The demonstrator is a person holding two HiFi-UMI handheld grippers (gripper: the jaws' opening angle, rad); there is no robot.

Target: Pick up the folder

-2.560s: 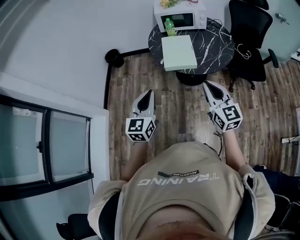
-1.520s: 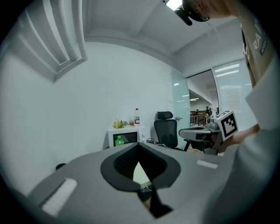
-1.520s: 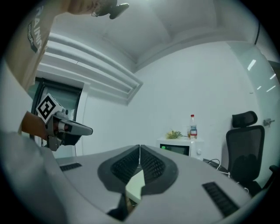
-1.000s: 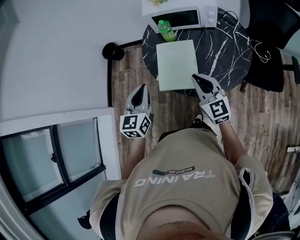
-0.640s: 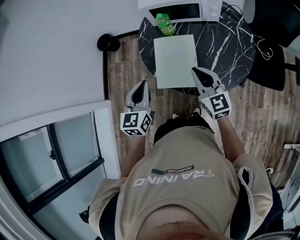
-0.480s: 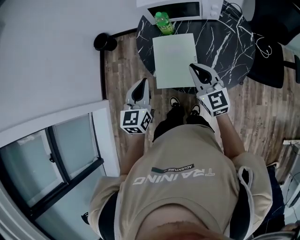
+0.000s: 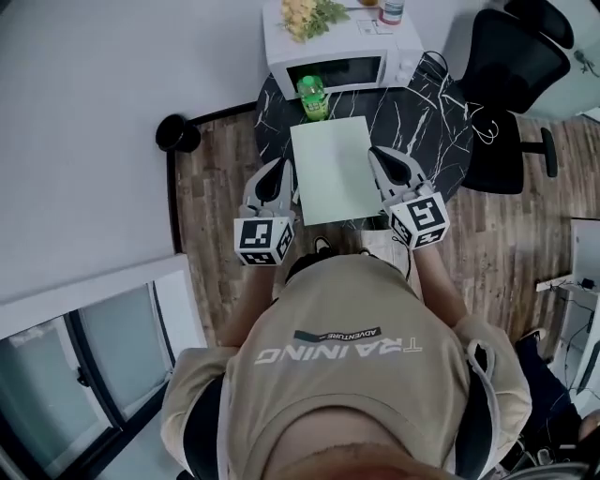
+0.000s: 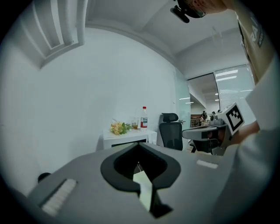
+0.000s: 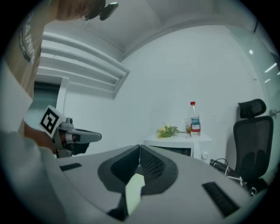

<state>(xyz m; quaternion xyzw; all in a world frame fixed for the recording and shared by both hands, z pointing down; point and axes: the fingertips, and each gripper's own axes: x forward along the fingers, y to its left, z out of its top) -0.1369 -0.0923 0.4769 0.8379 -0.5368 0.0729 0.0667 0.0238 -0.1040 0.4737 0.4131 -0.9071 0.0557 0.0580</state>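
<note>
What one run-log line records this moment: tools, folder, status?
left tool: shut, beside folder left edge | right tool: shut, at folder's right edge | folder: lying on table | status: not picked up

One folder (image 7: pixel 336 169), two bottles (image 7: pixel 313 97) (image 7: pixel 393 9), one microwave (image 7: pixel 342 47), one flower bunch (image 7: pixel 309 14), one table (image 7: pixel 422 122), one chair (image 7: pixel 511 84)

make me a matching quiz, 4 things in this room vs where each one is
Things:
1. folder
2. green bottle
3. flowers
4. office chair

Places:
A. on top of the microwave
B. lying flat on the round table
C. on the floor beside the round table
D. standing in front of the microwave door

Pairs: 1-B, 2-D, 3-A, 4-C
</note>
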